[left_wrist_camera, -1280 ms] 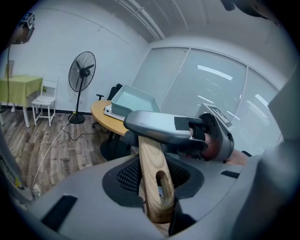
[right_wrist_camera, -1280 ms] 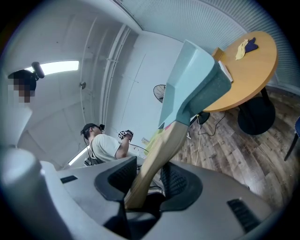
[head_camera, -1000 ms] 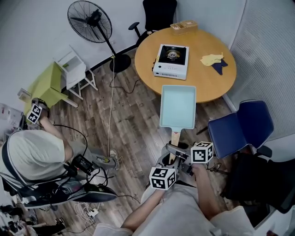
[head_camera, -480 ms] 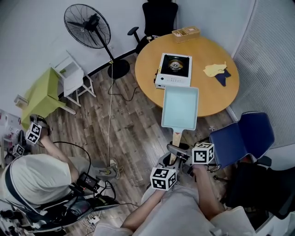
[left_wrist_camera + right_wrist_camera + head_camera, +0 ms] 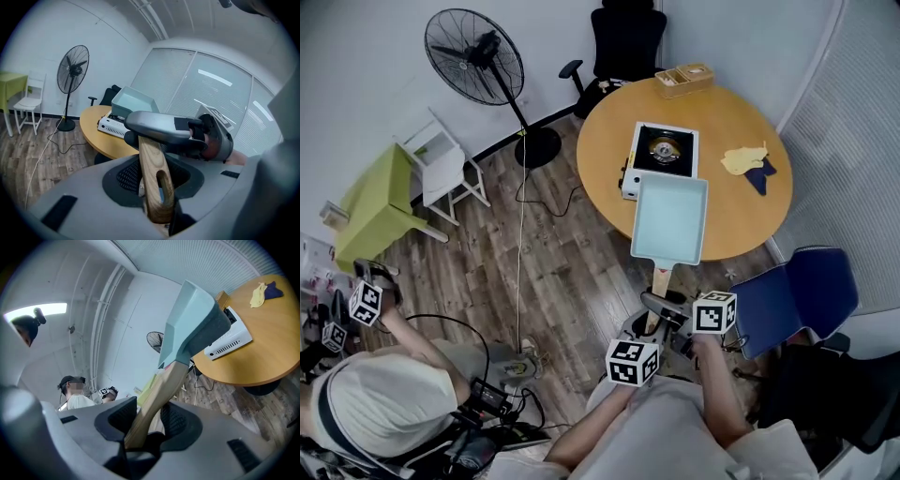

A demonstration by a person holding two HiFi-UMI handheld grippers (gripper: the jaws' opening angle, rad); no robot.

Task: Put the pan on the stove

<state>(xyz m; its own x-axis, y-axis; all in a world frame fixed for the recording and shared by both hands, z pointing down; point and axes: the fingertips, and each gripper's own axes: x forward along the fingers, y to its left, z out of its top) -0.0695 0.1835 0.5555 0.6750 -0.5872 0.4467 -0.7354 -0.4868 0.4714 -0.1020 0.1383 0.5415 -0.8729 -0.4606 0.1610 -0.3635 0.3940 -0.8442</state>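
A light-blue rectangular pan (image 5: 669, 218) with a wooden handle (image 5: 657, 281) hangs over the near edge of the round wooden table (image 5: 609, 155). Its far rim overlaps the white single-burner stove (image 5: 664, 150). My left gripper (image 5: 645, 328) and right gripper (image 5: 667, 309) are both shut on the handle, close together, below the pan. In the left gripper view the handle (image 5: 154, 183) stands between the jaws and the right gripper's body (image 5: 187, 136) crosses above it. The right gripper view shows the handle (image 5: 157, 399) clamped in the jaws, the pan (image 5: 192, 324) above, the stove (image 5: 229, 341) beyond.
On the table lie a yellow cloth (image 5: 742, 159), a dark cloth (image 5: 760, 175) and a wooden box (image 5: 683, 78). A blue chair (image 5: 797, 295) stands at my right, a black office chair (image 5: 623, 42) behind the table. A fan (image 5: 478, 56), cables and a seated person (image 5: 380, 412) are to the left.
The pan and both grippers have moved forward toward the table; the pan's far rim now overlaps the stove. The person at the left has slid lower in view.
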